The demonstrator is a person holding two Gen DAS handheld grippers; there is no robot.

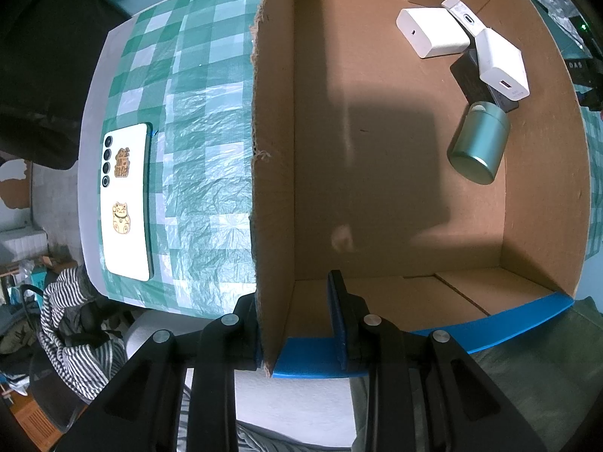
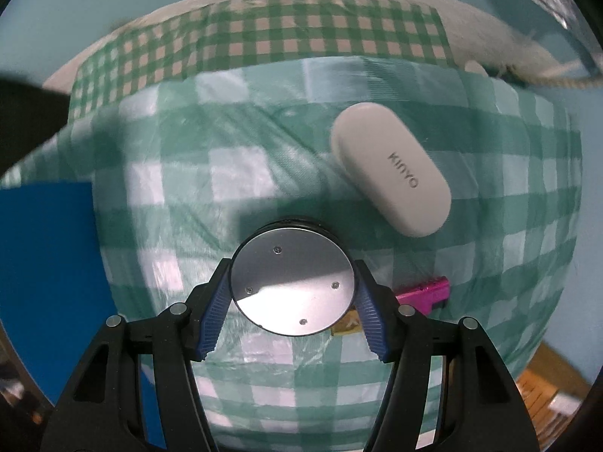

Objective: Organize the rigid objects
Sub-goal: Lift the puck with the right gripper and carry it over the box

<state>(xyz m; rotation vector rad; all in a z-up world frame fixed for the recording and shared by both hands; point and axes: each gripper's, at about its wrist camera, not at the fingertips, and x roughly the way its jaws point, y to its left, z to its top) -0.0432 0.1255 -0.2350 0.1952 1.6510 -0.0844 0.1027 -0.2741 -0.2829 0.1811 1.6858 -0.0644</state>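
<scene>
My left gripper [image 1: 297, 324] straddles the near left wall of a cardboard box [image 1: 275, 150]; its jaws stand apart on either side of the wall, and whether they press it I cannot tell. Inside the box lie two white chargers [image 1: 433, 32] [image 1: 501, 64], a small white adapter [image 1: 461, 13], a dark flat device [image 1: 471, 75] and a green metal tin [image 1: 478, 143] on its side. A white phone [image 1: 126, 203] with cat stickers lies on the checked cloth left of the box. My right gripper [image 2: 292, 293] is shut on a round silver disc [image 2: 292, 282], held above the cloth.
A white oval KINYO case [image 2: 392, 173] lies on the green checked cloth [image 2: 226, 173] ahead right. A pink object [image 2: 426, 293] and a small yellow piece [image 2: 348, 326] lie near the right finger. A blue surface [image 2: 49, 263] sits at the left. Striped fabric [image 1: 71, 324] lies below the table edge.
</scene>
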